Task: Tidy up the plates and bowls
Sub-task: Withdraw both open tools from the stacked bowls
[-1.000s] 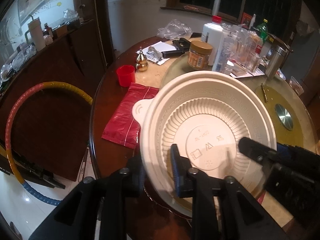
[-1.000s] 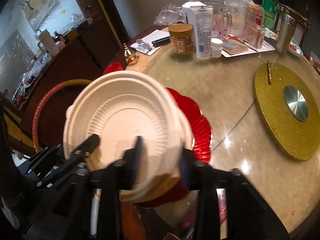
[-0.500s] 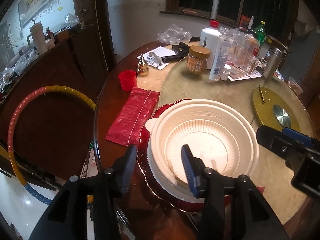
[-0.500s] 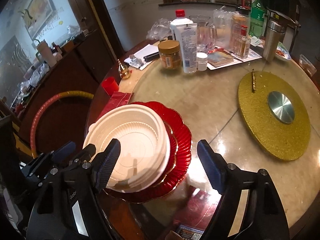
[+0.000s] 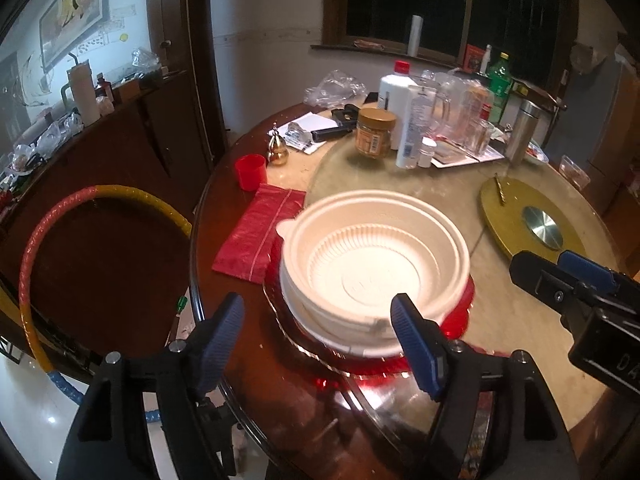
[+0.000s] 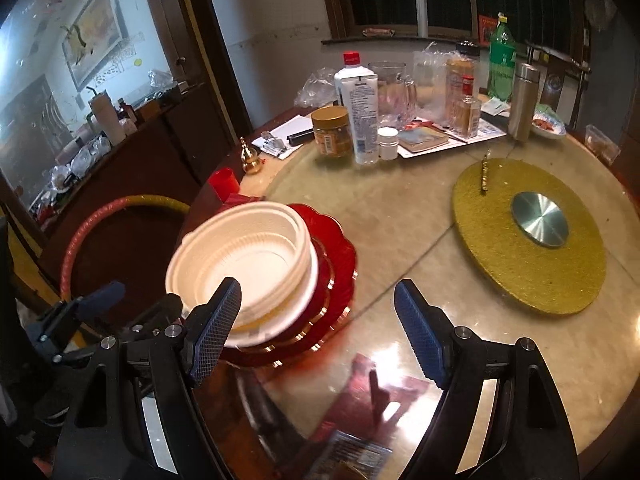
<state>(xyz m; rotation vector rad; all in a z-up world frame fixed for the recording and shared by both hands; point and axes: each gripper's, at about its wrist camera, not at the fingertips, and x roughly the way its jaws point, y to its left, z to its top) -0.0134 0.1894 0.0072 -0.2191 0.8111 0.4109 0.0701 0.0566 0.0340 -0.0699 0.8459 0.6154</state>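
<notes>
Your left gripper (image 5: 320, 340) is spread wide and holds nothing. Your right gripper (image 6: 318, 332) is spread wide too, with nothing in it. The white bowls (image 5: 376, 264) sit one inside another, and the top one has nothing in it. They rest on the red plates (image 6: 336, 256) near the table (image 6: 400, 232) edge. A red cup (image 5: 250, 172) stands beyond them.

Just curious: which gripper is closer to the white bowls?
Left. The left gripper has its open jaws around the near rim of the white bowls; the right gripper, also open, sits off to their right.
</notes>
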